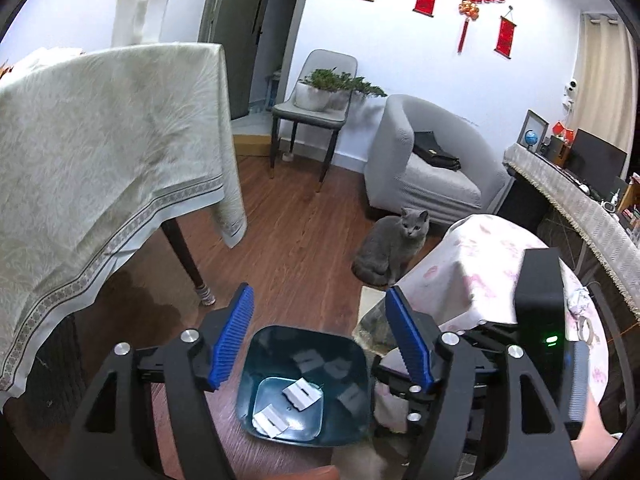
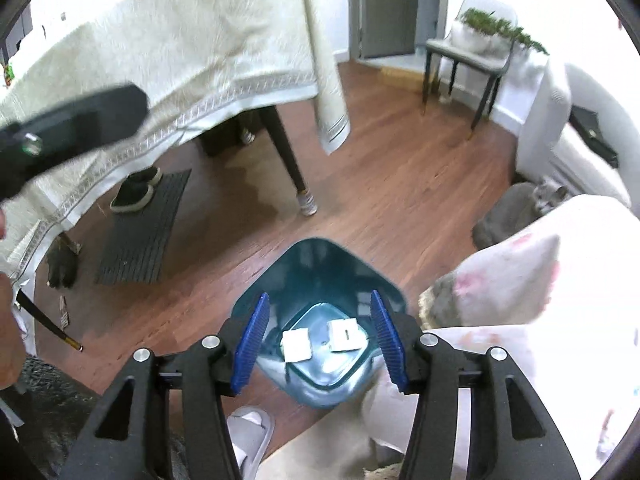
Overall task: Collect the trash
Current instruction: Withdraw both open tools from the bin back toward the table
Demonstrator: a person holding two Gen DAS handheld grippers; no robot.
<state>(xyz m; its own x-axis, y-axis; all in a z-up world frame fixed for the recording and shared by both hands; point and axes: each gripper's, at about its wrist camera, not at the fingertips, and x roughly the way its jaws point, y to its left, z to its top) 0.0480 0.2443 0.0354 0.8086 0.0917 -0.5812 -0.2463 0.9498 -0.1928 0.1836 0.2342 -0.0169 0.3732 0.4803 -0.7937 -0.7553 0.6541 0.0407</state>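
A dark teal trash bin stands on the wooden floor, also in the right wrist view. Two white flat pieces of trash lie on its bottom; they show in the right wrist view too. My left gripper is open and empty, hovering above the bin. My right gripper is open and empty, right over the bin's mouth. The right gripper's body shows at the right of the left wrist view.
A table with a pale cloth stands at the left, its leg near the bin. A pink-patterned covered seat is right of the bin. A grey cat sits behind it. A slipper lies by the bin.
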